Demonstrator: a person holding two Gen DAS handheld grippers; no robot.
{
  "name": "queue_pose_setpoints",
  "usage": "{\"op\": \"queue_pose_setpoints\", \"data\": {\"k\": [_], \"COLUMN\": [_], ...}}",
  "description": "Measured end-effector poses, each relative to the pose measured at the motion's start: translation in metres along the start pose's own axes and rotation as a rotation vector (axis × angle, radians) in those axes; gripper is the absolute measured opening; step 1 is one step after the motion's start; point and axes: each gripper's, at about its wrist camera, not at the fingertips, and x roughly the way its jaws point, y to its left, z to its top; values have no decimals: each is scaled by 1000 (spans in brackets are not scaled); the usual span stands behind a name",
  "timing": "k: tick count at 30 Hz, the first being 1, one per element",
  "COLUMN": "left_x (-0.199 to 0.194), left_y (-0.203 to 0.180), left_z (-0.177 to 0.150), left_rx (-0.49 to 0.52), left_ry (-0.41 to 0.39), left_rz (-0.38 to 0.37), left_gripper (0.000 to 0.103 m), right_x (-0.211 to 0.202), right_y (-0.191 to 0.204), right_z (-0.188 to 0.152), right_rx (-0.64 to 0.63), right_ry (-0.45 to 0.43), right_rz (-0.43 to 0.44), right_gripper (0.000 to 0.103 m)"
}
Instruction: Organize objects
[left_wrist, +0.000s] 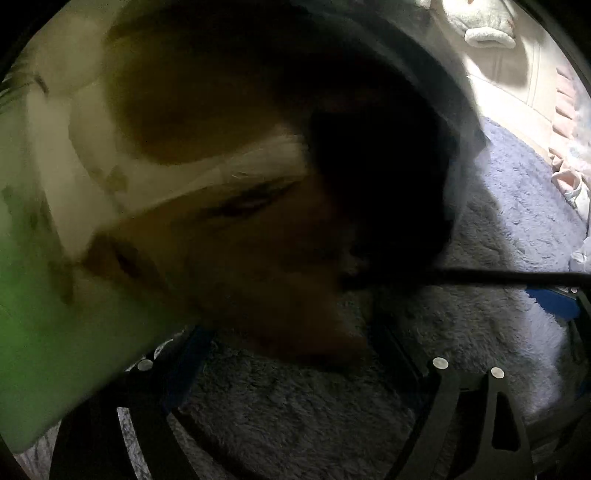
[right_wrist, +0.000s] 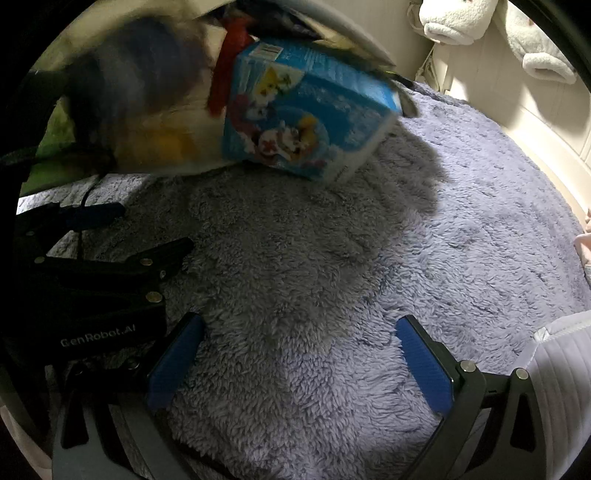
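Blue cartoon-printed box (right_wrist: 310, 110) is seen tilted on the fluffy rug (right_wrist: 332, 258), well ahead of the right tool (right_wrist: 299, 365), whose jaws are spread and empty. The left tool (left_wrist: 369, 332), likewise spread, is crowded by a blurred bag (left_wrist: 184, 184); the box could be toppled or missed in the dark.

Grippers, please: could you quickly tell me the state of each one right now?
Left gripper: open, gripping nothing; a blurred object sits close ahead.
Right gripper: open, empty over the grey rug.

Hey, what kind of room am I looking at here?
Probably a child's bedroom or playroom: a fluffy grey rug covers the floor, white plush toys hang by the wall, and a cartoon-printed blue box sits tilted.
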Motion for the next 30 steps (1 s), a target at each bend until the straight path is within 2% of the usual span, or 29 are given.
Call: {"op": "queue_pose_setpoints", "data": {"k": [30], "left_x": [12], "left_y": [33], "left_z": [3], "left_rx": [-16], "left_ry": [7], "left_rz": [4], "left_gripper": [93], "right_x": [2], "right_y": [-2], "right_z": [1], "right_rx": [-2], "right_ry": [4], "right_rz": [-2], "right_gripper": [102]}}
